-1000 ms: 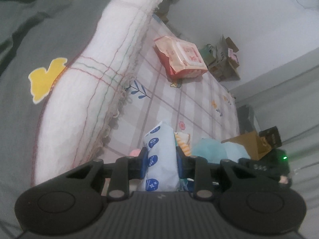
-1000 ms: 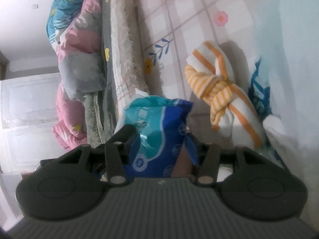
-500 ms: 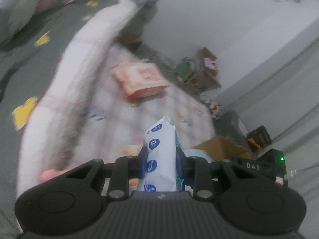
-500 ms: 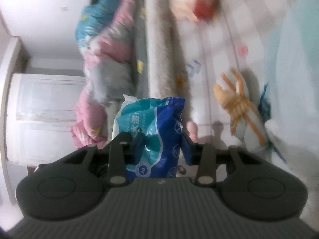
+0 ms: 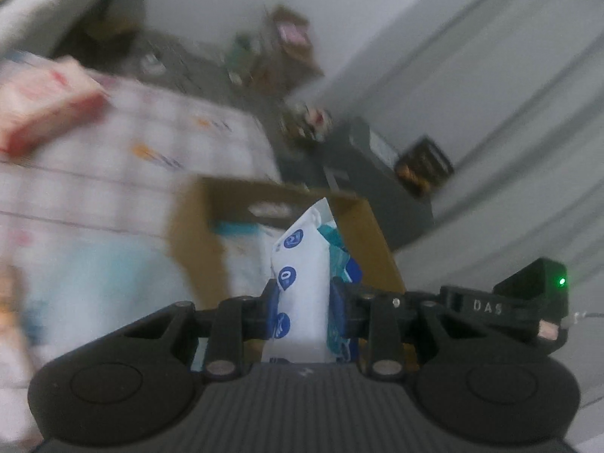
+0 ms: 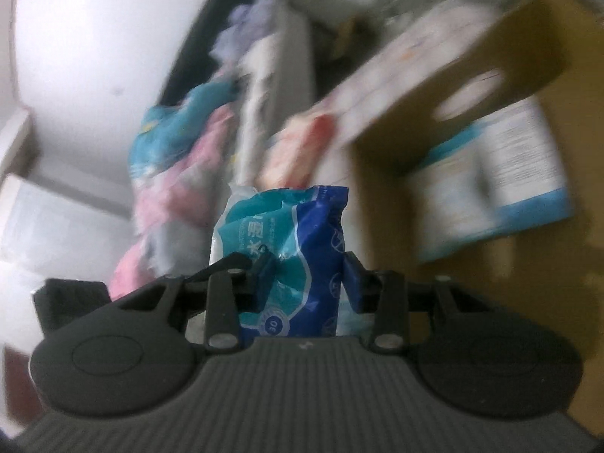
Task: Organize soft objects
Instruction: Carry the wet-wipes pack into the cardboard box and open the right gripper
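Both grippers hold one soft blue, teal and white plastic pack between them. My left gripper is shut on its white end. My right gripper is shut on its blue and teal end. The pack hangs over an open brown cardboard box, which also shows in the right wrist view. A white and light-blue pack lies inside the box. Both views are blurred by motion.
A pink and red pack lies on the checked bedsheet at the left. Piled pink and teal bedding is behind. A dark grey cabinet and clutter stand beyond the bed's end.
Both grippers have swung with the pack away from the bed's surface to above the cardboard box. The striped orange towel has left view.
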Motion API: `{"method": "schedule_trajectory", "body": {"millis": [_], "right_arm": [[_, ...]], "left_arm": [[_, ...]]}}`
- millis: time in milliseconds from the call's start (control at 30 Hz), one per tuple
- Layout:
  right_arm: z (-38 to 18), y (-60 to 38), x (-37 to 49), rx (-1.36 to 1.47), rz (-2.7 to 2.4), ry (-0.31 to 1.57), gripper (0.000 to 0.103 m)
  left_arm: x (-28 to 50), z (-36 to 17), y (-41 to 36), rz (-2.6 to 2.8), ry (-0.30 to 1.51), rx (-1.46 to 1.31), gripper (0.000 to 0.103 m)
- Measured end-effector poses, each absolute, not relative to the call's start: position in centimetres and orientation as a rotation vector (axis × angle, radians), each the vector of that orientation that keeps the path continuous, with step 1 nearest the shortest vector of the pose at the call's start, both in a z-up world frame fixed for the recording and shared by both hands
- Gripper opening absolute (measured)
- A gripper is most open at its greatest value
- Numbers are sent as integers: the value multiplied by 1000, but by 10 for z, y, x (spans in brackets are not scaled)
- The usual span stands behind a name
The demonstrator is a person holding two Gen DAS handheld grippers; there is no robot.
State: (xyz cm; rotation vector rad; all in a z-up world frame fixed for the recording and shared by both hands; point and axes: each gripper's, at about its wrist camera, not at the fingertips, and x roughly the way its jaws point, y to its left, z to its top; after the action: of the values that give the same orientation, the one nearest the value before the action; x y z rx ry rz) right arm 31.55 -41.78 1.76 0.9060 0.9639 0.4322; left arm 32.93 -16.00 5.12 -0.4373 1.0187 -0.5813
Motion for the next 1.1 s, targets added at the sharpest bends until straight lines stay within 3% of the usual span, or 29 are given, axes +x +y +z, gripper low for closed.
{"method": "schedule_trajectory", "body": {"millis": [267, 333, 533, 900, 1100], "right_arm": [[-25, -507, 345, 815, 202, 1016, 37], [-29, -516, 358, 734, 158, 990, 36], [-42, -525, 383, 541, 80, 931, 35], [-38, -522, 360, 499, 71, 898, 35], [-30, -514, 359, 445, 49, 885, 35]], "left_arm": [[377, -10, -264, -595, 1156, -423, 32], [388, -22, -279, -602, 1176, -397, 40], [403, -52, -291, -551, 1211, -397, 40], [384, -19, -275, -560, 1126, -324, 40], [360, 17, -240, -554, 1054, -285, 48]]}}
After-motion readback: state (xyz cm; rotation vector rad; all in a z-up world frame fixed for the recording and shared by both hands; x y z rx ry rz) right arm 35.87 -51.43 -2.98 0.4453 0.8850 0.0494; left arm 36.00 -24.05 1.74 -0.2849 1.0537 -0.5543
